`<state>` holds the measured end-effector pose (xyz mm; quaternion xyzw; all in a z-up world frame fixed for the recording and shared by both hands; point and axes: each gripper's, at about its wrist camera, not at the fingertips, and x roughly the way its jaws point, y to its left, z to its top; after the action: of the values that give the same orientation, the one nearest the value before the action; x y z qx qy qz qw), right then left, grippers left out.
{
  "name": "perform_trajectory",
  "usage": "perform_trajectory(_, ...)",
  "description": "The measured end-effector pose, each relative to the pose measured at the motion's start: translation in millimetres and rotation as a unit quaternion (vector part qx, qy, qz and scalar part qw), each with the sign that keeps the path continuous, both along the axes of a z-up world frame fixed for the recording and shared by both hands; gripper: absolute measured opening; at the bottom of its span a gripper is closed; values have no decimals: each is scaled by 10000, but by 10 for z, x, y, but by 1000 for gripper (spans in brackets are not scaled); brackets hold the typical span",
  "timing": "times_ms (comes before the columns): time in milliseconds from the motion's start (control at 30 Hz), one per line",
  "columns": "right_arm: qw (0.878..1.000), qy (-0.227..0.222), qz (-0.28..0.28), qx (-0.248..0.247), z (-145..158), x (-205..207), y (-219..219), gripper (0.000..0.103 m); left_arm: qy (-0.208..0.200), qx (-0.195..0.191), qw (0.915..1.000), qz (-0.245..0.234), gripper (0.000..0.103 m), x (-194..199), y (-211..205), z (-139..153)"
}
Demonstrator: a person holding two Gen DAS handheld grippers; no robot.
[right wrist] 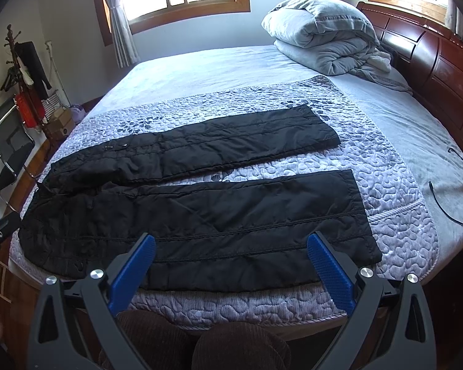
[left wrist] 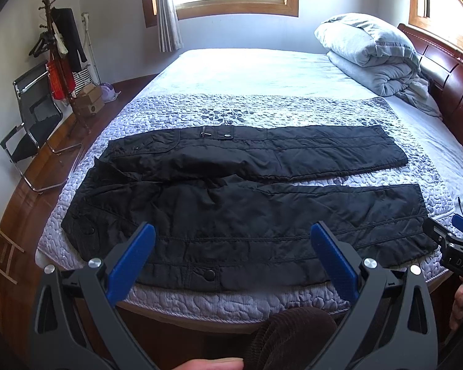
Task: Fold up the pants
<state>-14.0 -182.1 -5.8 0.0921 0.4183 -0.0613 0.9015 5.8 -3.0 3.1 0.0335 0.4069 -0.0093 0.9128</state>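
Black quilted pants (left wrist: 231, 191) lie flat across a grey patterned quilt (left wrist: 293, 108) on the bed, waist to the left and both legs spread apart running right. They also show in the right wrist view (right wrist: 200, 209). My left gripper (left wrist: 233, 234) is open and empty, hovering over the near leg close to the bed's front edge. My right gripper (right wrist: 231, 243) is open and empty, hovering over the near leg toward its cuff (right wrist: 361, 212). The right gripper also shows at the right edge of the left wrist view (left wrist: 453, 237).
A folded grey duvet (left wrist: 370, 52) sits at the bed's far right by the wooden headboard (left wrist: 447, 71). A chair (left wrist: 31, 129) and coat stand (left wrist: 58, 52) are on the left floor. A black cable (right wrist: 444, 203) lies on the sheet. Knees in brown corduroy (right wrist: 237, 345) are below.
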Motion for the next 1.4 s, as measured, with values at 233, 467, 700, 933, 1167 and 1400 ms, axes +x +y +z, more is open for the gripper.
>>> perform_trajectory(233,10000,2,16,-7,-14,13,1,99,21,24,10000,-2,101,32,-13,-8)
perform_trajectory(467,10000,19,28,10,-30,29,-3,99,17,18,10000,-21,101,83,-18,-9)
perform_trajectory(700,10000,66,41,34,-81,67,-13,99,13,31,10000,-39,101,95,-19,-23)
perform_trajectory(933,9998,156,51,61,-167,133,-43,99,35,-77,10000,-31,100,199,-9,-77)
perform_trajectory(1167,9997,111,167,-132,-132,446,-276,99,364,-281,9989,7,100,550,159,-219)
perform_trajectory(1400,9995,263,158,66,19,1465,-1133,99,1289,-170,9914,125,100,1555,783,-409)
